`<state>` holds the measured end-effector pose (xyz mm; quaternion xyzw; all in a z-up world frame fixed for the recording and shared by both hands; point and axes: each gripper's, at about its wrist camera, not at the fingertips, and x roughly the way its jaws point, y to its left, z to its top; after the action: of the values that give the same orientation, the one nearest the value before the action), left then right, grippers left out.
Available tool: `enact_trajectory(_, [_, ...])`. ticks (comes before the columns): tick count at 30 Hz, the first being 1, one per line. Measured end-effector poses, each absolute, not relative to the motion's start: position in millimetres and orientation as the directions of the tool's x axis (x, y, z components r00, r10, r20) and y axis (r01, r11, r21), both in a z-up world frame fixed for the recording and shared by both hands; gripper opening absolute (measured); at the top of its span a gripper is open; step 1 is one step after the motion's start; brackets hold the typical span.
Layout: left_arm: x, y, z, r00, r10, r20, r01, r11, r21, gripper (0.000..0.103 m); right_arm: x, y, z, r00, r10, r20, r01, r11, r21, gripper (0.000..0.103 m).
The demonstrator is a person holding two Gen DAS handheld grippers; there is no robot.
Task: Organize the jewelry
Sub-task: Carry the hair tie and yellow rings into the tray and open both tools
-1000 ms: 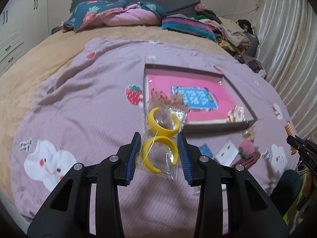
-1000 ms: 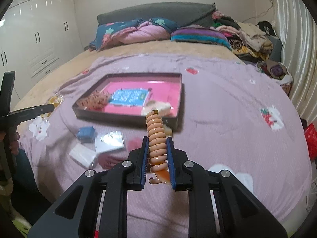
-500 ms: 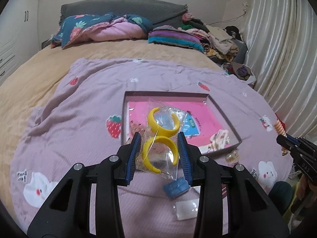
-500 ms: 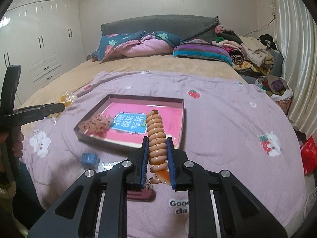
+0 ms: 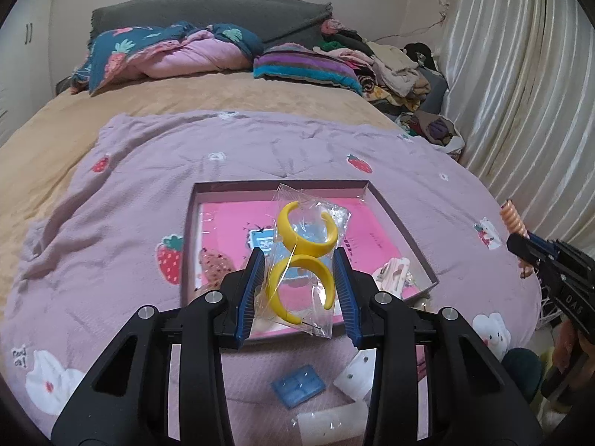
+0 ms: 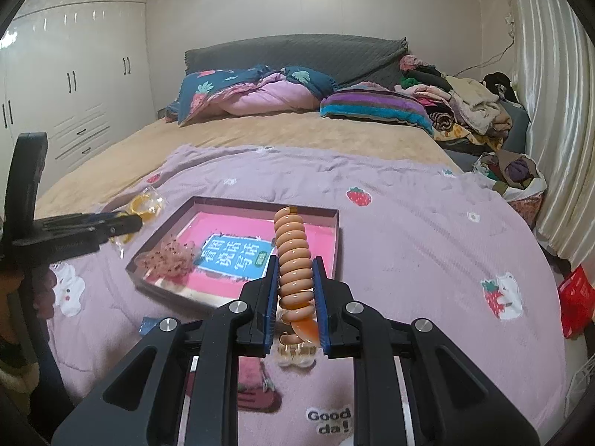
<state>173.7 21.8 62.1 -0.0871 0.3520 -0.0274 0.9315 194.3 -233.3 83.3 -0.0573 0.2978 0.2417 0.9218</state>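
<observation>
Nearest us, small items on the lilac blanket (image 5: 111,193) are partly hidden behind the gripper bodies: a blue card (image 5: 298,385) and white cards (image 5: 357,371) in the left wrist view, and in the right wrist view a pink piece (image 6: 256,383) we cannot make out. Our left gripper (image 5: 299,278) has its fingers clamped on a clear bag (image 5: 308,260) of two yellow hoop earrings (image 5: 305,236), the lower hoop between the pads, the upper standing above the tips. Our right gripper (image 6: 295,282) has its fingers pressed on an orange spiral hair tie (image 6: 293,256) that sticks up past them. Beyond lies the box (image 5: 394,219) with its pink lining, a beaded piece (image 6: 167,258) inside. Compared with a second ago, the box now sits directly behind the earrings, and both grips are unchanged.
</observation>
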Motion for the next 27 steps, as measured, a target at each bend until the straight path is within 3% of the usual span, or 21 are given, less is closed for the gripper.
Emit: enact_trajectory(27, [233,6,-23,0.630,-0.177,-0.757,0.033,0.979,-0.202,0.030,286,-176,24,0.626,0.365,-0.689,-0.467,0.883,0.043,0.017])
